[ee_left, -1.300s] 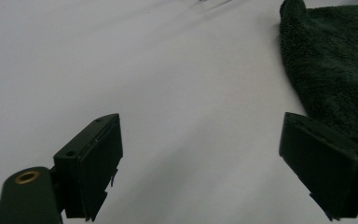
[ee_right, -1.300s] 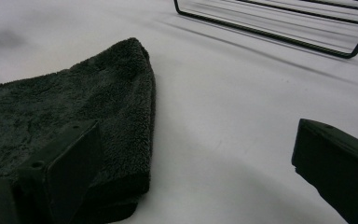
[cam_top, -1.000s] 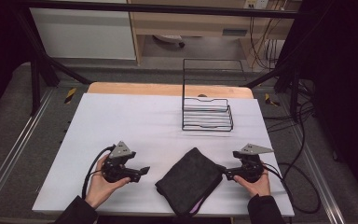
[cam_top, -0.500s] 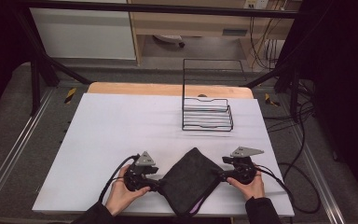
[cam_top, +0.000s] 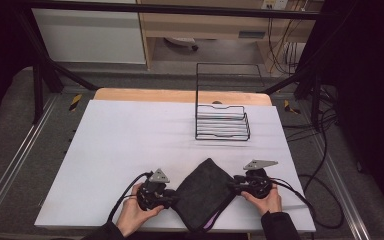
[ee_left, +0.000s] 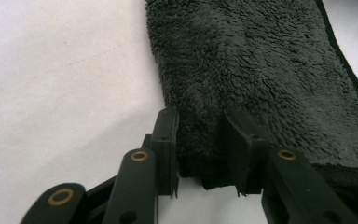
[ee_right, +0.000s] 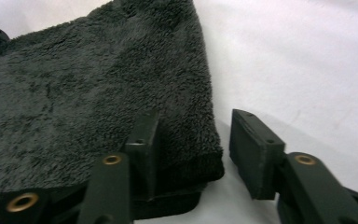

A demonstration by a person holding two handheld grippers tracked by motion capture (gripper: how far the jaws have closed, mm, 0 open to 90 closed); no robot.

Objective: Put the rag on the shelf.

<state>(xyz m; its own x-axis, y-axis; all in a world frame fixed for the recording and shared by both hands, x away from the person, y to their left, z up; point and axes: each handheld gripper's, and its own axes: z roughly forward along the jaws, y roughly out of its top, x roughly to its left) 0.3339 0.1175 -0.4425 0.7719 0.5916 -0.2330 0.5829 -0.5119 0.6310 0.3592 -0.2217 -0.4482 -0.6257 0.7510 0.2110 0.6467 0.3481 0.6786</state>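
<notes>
- I see two black grippers, the left gripper (cam_top: pixel 172 199) and the right gripper (cam_top: pixel 232 185), each topped by a grey three-cornered plate.
- Brass-coloured rivets stud their black linkages.
- Black cables trail off.
- My sleeves are dark.

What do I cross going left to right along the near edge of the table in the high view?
Left gripper → folded dark grey fleecy cloth → right gripper, all on the white table.
</notes>
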